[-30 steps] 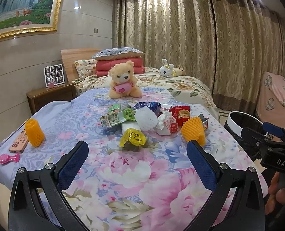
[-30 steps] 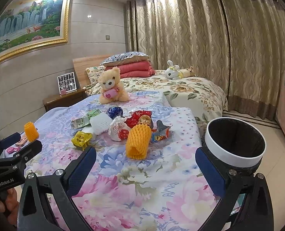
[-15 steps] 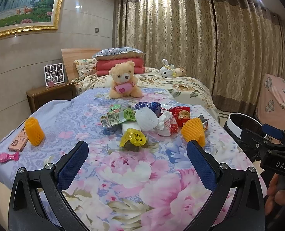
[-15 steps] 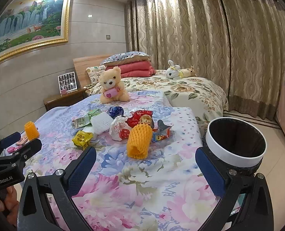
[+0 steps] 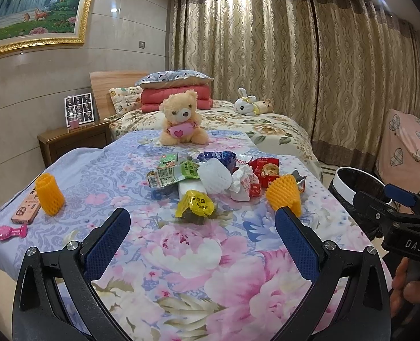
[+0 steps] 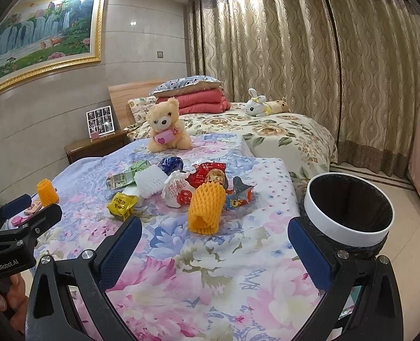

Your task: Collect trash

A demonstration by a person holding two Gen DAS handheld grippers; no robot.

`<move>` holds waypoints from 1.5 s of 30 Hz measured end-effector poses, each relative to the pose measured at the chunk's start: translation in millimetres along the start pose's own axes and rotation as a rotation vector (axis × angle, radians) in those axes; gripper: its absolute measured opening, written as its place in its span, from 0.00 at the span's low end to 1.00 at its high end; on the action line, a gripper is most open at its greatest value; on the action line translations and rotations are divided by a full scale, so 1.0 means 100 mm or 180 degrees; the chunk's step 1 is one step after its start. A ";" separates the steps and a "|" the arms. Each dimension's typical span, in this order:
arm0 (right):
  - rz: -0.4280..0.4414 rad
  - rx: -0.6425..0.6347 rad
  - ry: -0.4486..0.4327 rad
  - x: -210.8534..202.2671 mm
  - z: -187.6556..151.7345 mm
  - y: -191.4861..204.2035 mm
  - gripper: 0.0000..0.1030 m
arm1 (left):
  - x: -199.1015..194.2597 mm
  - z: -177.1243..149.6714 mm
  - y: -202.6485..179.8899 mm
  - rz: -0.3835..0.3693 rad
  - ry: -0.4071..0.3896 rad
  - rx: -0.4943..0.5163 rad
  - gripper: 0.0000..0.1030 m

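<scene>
Little is changing since the earlier frames: both grippers are hovering at the near edge of the bed, fingers spread and holding nothing. The orange foam net, light and squashy, is lying mid-bed left of the bin; pinching its sides looks best.

My left gripper base cut off by bottom edge. Ahead, white block mostly buried under wrappers; wrapper print too small to read. Bin interior black, contents untellable.
</scene>
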State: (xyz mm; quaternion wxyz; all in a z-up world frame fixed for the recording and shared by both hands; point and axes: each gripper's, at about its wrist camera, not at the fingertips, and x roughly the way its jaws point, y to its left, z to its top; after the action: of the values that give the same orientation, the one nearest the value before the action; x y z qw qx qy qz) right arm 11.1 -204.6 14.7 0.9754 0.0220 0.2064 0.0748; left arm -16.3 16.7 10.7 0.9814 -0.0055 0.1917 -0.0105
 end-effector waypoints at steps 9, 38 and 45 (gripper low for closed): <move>0.0006 0.0003 0.0006 0.01 -0.01 0.00 1.00 | -0.01 0.01 -0.02 -0.0007 0.0010 0.0011 1.00; 0.0088 0.0091 0.0150 0.12 0.00 -0.05 1.00 | 0.20 -0.01 0.03 0.0022 0.0207 -0.0002 1.00; 0.0172 0.0270 0.0520 0.48 -0.01 -0.16 1.00 | 0.60 -0.05 0.10 0.0083 0.0527 0.0038 1.00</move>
State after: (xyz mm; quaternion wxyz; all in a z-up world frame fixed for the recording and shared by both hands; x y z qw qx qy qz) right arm 56.5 -212.9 -6.4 0.9511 0.0626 0.2876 0.0938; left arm 38.0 25.3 -16.8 0.9622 0.0038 0.2722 0.0007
